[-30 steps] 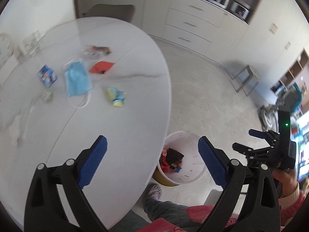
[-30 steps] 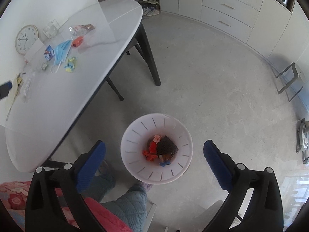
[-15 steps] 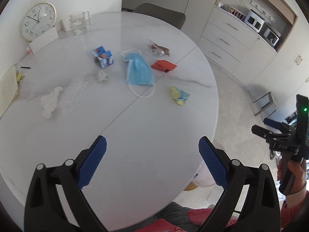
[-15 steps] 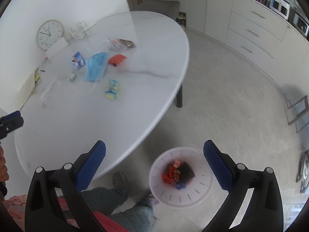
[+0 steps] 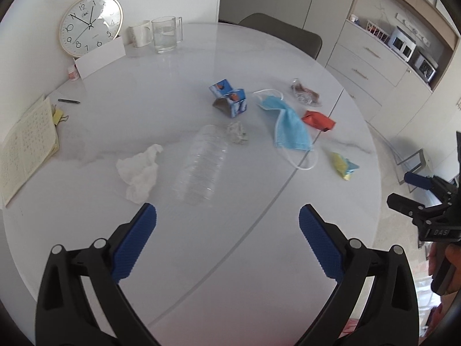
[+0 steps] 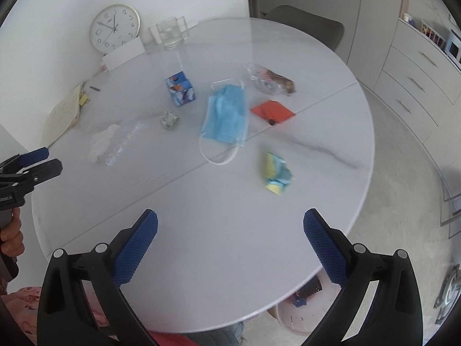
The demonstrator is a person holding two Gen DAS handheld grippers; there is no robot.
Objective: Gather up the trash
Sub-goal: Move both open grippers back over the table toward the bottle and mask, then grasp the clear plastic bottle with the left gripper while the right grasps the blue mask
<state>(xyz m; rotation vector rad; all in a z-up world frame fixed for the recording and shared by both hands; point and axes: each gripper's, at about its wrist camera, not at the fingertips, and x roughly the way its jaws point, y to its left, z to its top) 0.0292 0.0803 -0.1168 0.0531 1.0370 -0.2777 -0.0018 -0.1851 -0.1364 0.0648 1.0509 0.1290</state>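
Trash lies scattered on the white round table (image 5: 230, 259): a clear plastic bottle (image 5: 201, 164) on its side, a crumpled white tissue (image 5: 139, 170), a small paper ball (image 5: 237, 132), a blue carton (image 5: 229, 98), a blue face mask (image 6: 226, 115), a red wrapper (image 6: 272, 111), a clear wrapper (image 6: 269, 79) and a yellow-blue wrapper (image 6: 276, 177). My left gripper (image 5: 227, 220) hovers open over the near table, short of the bottle and tissue. My right gripper (image 6: 230, 225) is open too, above the near edge. The white bin (image 6: 299, 314) peeks from under the table.
At the table's far side stand a wall clock (image 5: 90, 24), a white mug (image 5: 141, 33) and a glass pitcher (image 5: 165, 33). A notebook (image 5: 27, 147) lies at the left edge. A grey chair (image 5: 283, 37) sits behind the table, with cabinets (image 5: 371, 66) to the right.
Both grippers have swung up from the bin on the floor and left toward the table top. The trash items now sit closer and more central. Both stayed open and empty.
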